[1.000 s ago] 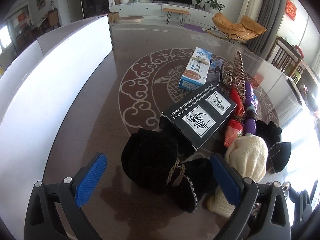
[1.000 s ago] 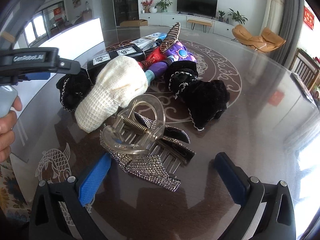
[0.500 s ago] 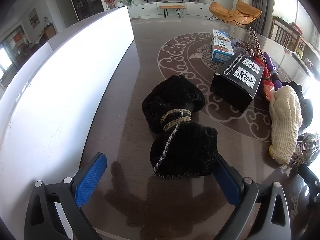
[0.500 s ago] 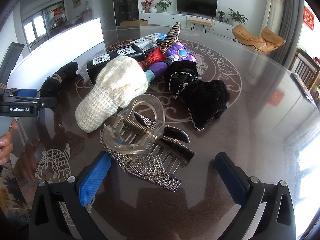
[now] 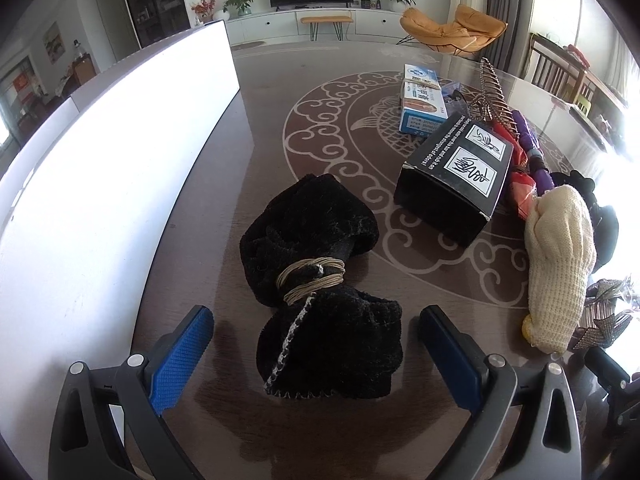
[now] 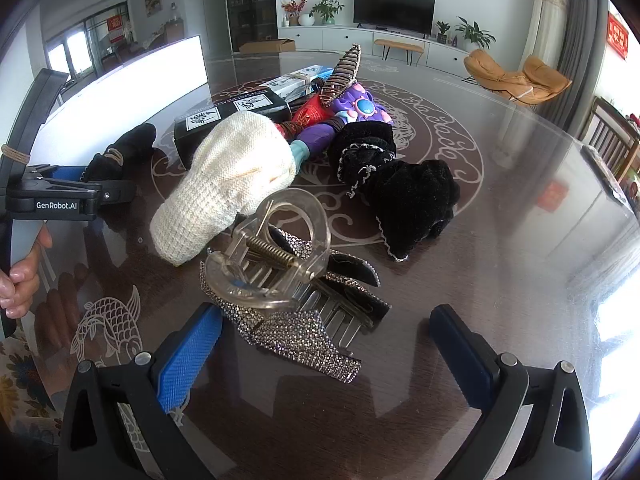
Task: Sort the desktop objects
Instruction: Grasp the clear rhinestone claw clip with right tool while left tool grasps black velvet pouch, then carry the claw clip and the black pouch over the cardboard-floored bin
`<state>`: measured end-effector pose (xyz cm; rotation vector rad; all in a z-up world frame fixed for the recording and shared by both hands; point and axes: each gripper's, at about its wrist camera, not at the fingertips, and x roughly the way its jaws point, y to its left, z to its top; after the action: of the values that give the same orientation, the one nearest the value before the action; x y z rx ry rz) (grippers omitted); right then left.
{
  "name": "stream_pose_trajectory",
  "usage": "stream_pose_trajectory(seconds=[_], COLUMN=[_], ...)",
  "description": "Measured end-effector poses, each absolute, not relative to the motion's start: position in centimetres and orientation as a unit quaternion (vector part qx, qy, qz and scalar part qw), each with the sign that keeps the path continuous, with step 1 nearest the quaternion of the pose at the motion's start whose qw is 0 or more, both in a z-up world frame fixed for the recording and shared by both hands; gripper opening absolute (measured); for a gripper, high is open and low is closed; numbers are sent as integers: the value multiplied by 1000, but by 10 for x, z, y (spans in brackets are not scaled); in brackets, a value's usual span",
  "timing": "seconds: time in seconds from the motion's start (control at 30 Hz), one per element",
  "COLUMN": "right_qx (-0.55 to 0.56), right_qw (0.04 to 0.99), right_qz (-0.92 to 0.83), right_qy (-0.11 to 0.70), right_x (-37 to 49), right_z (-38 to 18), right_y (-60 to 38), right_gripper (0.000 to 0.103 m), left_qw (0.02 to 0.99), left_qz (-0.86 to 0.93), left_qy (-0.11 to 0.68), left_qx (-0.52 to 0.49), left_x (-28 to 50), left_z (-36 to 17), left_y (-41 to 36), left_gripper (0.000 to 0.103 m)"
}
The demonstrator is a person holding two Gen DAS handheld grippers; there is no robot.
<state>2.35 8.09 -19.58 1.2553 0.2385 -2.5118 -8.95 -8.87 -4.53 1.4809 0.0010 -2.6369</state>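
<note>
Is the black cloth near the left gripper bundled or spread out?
Bundled. The black cloth is cinched at its middle by a tan cord, lying on the table between the open left gripper fingers.

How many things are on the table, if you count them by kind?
Black fuzzy bundles: 2, one by the left gripper, one at the pile
Boxes: 2, black box, blue-and-white box
Hair clips: 3, clear claw clip, sparkly clip, brown comb clip
Cream knitted item: 1
Purple toy: 1
Red packet: 1
Total: 10
</note>
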Motion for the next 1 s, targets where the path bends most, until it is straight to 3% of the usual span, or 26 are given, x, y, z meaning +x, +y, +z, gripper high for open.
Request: stream_pose_trajectory(seconds=[0.43, 0.5, 0.53, 0.57, 0.67, 0.7, 0.73, 0.87, 0.97, 1.0], right_qx=[461, 466, 457, 447, 451, 453, 449, 420, 433, 442], right_qw=[171, 180, 186, 193, 183, 171, 167, 173, 176, 177], right_qz=[-867, -865, -870, -873, -874, -875, -878, -891, -884, -879], right_qy=[87, 50, 24, 5, 2, 11, 12, -5, 16, 17], right_x=[16, 18, 22, 22, 21, 20, 21, 30, 30, 29], right_z=[-193, -186, -180, -175, -178, -181, -182, -172, -170, -171], right_y=[80, 83, 86, 86, 79, 75, 76, 84, 84, 83], right_gripper=[103, 103, 103, 103, 102, 83, 74, 49, 50, 56], left_qw=[17, 15, 10, 2, -24, -34, -42, -69, -77, -78], left_qz=[-860, -869, -874, -875, -873, -872, -872, -874, -873, -872], left_qy=[3, 2, -2, -3, 1, 2, 3, 15, 31, 36], left_qx=[510, 494, 485, 484, 488, 488, 488, 480, 481, 481], left_x=[-103, -100, -98, -96, -85, -78, -71, -42, -32, -30], left_z=[-46, -42, -38, -36, -33, -32, -31, -24, -24, -25], left_y=[-91, -87, -84, -81, -75, -73, -72, -75, -78, -80], left_gripper=[103, 85, 58, 39, 36, 36, 36, 36, 36, 36])
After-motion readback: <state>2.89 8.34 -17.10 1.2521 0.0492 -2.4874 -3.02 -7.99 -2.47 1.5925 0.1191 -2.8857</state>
